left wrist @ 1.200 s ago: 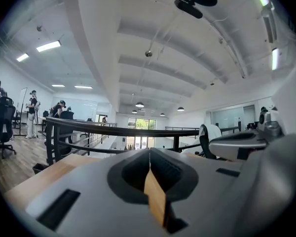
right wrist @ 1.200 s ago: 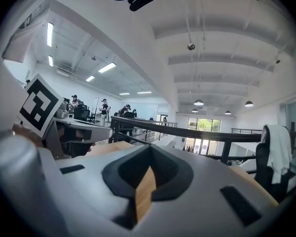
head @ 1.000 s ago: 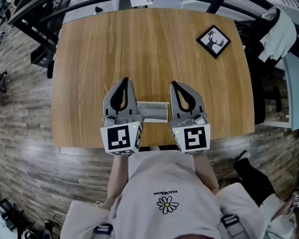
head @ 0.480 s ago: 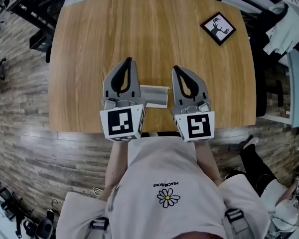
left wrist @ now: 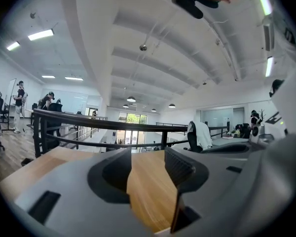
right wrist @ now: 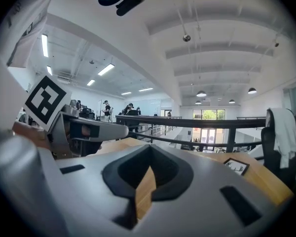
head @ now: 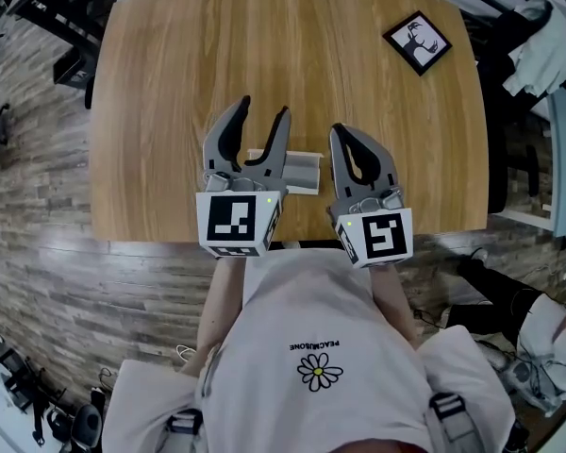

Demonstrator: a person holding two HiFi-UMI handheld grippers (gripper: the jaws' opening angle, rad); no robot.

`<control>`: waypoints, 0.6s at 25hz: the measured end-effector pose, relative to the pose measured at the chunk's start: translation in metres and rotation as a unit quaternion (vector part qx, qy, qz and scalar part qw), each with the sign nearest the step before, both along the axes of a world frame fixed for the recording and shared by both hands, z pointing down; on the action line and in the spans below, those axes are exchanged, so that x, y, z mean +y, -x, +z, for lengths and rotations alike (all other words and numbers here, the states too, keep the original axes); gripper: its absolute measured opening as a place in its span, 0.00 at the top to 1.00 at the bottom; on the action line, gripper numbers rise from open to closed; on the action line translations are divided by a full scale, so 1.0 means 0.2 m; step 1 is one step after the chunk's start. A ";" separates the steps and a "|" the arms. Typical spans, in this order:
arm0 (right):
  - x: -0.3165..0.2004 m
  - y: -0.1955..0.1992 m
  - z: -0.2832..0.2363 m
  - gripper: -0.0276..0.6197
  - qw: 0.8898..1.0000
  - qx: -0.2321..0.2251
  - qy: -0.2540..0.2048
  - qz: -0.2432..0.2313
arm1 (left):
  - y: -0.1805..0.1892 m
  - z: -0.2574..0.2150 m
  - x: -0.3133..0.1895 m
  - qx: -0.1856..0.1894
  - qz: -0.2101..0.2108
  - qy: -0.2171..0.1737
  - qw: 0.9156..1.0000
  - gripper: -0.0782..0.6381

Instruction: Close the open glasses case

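At a wooden table (head: 170, 83), a person in a pale shirt (head: 302, 319) holds a two-jaw gripper in each hand. The left gripper (head: 263, 111) has just been opening its jaws, which stand well apart with only bare tabletop between them. The right gripper (head: 338, 132) is closed tip to tip and holds nothing. The pale glasses case (head: 304, 170) lies near the table's front edge between the two tools, its left end tucked under the left gripper's inner jaw. A framed deer picture (head: 417, 42) sits at the far right corner.
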State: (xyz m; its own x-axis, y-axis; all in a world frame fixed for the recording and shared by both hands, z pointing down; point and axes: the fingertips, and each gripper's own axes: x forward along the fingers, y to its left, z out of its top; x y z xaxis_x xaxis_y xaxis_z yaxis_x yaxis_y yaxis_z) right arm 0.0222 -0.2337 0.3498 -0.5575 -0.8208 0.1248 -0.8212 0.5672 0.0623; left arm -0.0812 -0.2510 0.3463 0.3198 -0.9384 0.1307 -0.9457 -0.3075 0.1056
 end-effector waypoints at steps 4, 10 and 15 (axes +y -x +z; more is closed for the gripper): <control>0.02 0.00 0.03 0.95 1.000 -0.004 0.004 -0.003 | -0.04 0.17 0.02 0.018 0.011 0.037 0.999 0.58; 0.06 -0.02 0.03 0.95 0.999 -0.045 0.013 -0.011 | -0.08 0.44 0.07 0.025 0.016 0.095 0.995 0.54; 0.08 -0.05 0.08 0.95 0.999 -0.035 0.022 0.001 | -0.09 0.62 0.10 -0.004 0.023 0.138 0.990 0.53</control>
State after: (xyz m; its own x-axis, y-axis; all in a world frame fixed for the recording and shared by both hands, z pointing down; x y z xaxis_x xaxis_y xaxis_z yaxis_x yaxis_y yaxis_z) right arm 0.0325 -0.2176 0.3653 -0.5647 -0.8165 0.1206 -0.8237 0.5667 -0.0203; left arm -0.0623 -0.2305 0.4706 0.3597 -0.8507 0.3833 -0.9323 -0.3116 0.1835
